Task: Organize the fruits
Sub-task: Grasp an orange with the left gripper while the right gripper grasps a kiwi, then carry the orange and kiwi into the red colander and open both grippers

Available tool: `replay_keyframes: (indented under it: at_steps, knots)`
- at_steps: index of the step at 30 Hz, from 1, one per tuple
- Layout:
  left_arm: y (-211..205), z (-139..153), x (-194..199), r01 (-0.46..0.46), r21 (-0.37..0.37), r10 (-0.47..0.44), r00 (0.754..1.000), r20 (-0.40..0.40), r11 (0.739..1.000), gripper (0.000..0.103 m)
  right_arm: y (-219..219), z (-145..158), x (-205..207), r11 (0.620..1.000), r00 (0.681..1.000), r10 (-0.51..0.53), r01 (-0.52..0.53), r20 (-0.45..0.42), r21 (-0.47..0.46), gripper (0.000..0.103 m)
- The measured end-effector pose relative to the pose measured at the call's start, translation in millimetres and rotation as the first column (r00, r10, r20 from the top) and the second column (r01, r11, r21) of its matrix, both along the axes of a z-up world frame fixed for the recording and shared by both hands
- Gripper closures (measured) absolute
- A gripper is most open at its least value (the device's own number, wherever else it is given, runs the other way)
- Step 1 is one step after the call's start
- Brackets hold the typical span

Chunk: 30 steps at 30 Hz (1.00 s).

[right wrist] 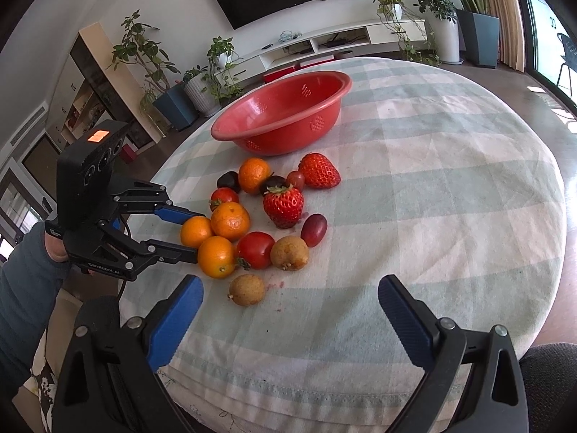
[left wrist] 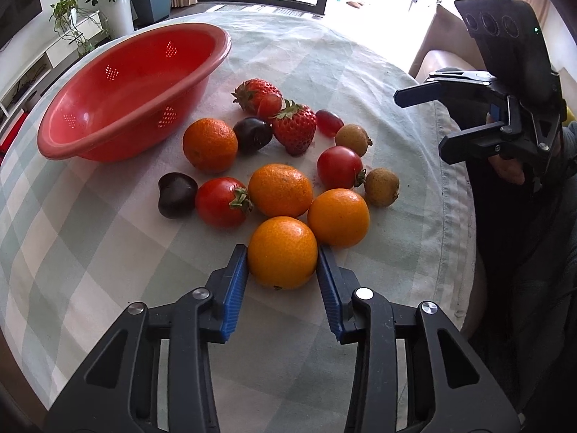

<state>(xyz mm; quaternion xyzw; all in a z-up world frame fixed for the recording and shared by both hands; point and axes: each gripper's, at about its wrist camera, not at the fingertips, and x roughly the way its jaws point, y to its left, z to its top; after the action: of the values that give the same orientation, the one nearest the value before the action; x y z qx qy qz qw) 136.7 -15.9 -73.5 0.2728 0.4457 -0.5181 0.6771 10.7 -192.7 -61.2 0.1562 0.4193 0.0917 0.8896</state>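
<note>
A heap of fruit lies on the checked tablecloth (left wrist: 108, 238): several mandarins, two strawberries (left wrist: 294, 128), two tomatoes (left wrist: 220, 202), two dark plums, two brown longans (right wrist: 247, 289) and a red grape (left wrist: 329, 122). My left gripper (left wrist: 282, 252) is shut on the nearest mandarin (left wrist: 282, 252), a blue pad touching each side; it also shows in the right wrist view (right wrist: 194, 232) around that mandarin (right wrist: 195, 231). My right gripper (right wrist: 290, 297) is open and empty at the table's near edge, short of the longan; it shows in the left wrist view (left wrist: 420, 122) too.
An empty red colander bowl (left wrist: 144, 29) stands beyond the fruit, also in the right wrist view (right wrist: 335, 75). The round table's edge drops off on the right. Potted plants, a TV shelf and a glass door are in the background.
</note>
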Motion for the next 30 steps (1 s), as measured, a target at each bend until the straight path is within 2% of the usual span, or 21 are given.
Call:
replay_keyframes:
  at_steps: [5,12,19,23,26,30]
  knots:
    - [-0.8,-0.4,-5.5,-0.015,-0.002,0.015,0.999,0.033,1.000,0.067,8.2,-2.1,1.2,0.999,1.000,0.029,-0.029,-0.008,-0.037,0.007]
    - [13.2,5.0,-12.5,-0.079,-0.050,0.082,0.996,0.043,0.996,0.067,32.1,-7.1,5.6,0.989,0.995,0.096,-0.099,-0.031,-0.114,0.025]
    - [41.7,18.9,-22.4,-0.210,-0.119,0.219,0.973,0.067,0.970,0.067,57.0,-19.8,17.3,0.971,0.986,0.146,-0.158,-0.078,-0.177,0.041]
    - [53.6,30.6,-31.0,-0.266,-0.177,0.279,0.959,0.049,0.947,0.067,62.3,-21.9,21.8,0.964,0.987,0.140,-0.153,-0.076,-0.217,0.047]
    - [59.2,35.6,-37.4,-0.308,-0.197,0.324,0.945,0.052,0.931,0.067,64.3,-22.6,22.2,0.959,0.988,0.134,-0.148,-0.073,-0.242,0.058]
    - [59.8,39.6,-47.5,-0.330,-0.203,0.348,0.936,0.059,0.922,0.067,67.2,-21.8,20.2,0.953,0.985,0.153,-0.168,-0.078,-0.251,0.072]
